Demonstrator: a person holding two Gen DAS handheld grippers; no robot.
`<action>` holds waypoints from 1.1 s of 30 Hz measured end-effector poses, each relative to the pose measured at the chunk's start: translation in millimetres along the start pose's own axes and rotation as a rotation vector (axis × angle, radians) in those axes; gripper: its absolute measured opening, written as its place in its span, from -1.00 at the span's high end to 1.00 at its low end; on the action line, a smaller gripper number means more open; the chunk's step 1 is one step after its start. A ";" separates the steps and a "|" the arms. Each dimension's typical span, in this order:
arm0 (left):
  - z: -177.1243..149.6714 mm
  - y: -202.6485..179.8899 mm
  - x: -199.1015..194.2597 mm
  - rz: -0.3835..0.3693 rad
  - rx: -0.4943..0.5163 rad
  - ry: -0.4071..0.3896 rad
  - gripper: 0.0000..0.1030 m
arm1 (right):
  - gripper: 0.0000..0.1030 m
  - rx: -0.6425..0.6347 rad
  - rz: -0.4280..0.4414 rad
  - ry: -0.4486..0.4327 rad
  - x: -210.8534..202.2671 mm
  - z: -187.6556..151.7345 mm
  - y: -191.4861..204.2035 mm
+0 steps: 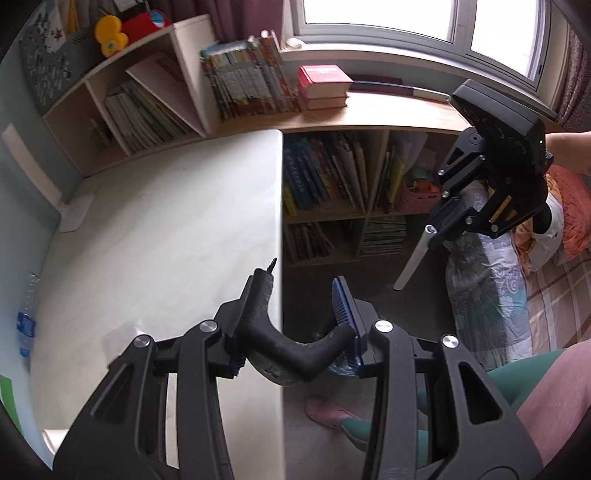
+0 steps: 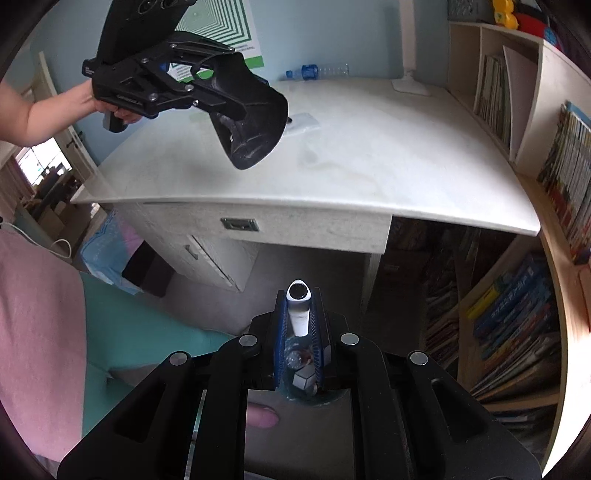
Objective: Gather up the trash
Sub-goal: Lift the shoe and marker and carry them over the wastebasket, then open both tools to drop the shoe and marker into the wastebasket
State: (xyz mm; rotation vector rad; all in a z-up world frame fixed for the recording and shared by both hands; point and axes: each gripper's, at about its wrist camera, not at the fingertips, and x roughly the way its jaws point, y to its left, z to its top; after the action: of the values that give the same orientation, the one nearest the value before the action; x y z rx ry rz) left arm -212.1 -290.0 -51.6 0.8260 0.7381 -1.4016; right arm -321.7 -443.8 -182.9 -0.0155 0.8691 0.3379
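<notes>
Two grippers: the left gripper [image 1: 301, 314], holding one curved black piece [image 1: 291, 354], and the right gripper [image 2: 299, 325], holding one white-tipped stick [image 2: 298, 308]. One white desk [image 2: 369, 147] carries one plastic bottle [image 2: 317, 70] at its far edge against the wall and one clear wrapper [image 2: 303, 123] nearer the middle. Two red books [image 1: 323, 86] are stacked on the one window ledge [image 1: 388, 107].

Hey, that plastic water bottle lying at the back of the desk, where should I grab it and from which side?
Take the bottle by its clear body beside the blue label, coming down from above with the fingers across its width. It lies on its side along the wall at the back edge of the desk, so a level push from the front would probably roll it.
</notes>
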 end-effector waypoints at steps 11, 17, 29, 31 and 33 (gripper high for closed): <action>-56.5 -71.1 188.7 -0.194 -0.065 0.242 0.26 | 0.74 0.150 0.054 0.123 114.4 -113.9 -26.6; -112.1 -100.5 300.5 -0.236 -0.002 0.352 0.25 | 0.74 0.288 0.068 0.099 204.8 -174.4 -48.4; -193.9 -121.5 456.7 -0.242 -0.001 0.515 -0.13 | 0.32 0.489 0.088 0.149 341.1 -279.0 -72.7; -193.1 -121.8 452.8 -0.252 0.007 0.507 -0.21 | 0.27 0.498 0.072 0.147 338.3 -282.4 -72.1; -190.2 -119.6 443.5 -0.244 0.010 0.493 -0.21 | 0.28 0.500 0.079 0.150 331.7 -282.6 -71.1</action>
State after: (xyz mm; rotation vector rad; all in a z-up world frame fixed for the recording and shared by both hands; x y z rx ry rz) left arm -304.4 -365.4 -534.3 1.1376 1.2436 -1.4290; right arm -313.7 -459.0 -624.1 0.4629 1.0861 0.1868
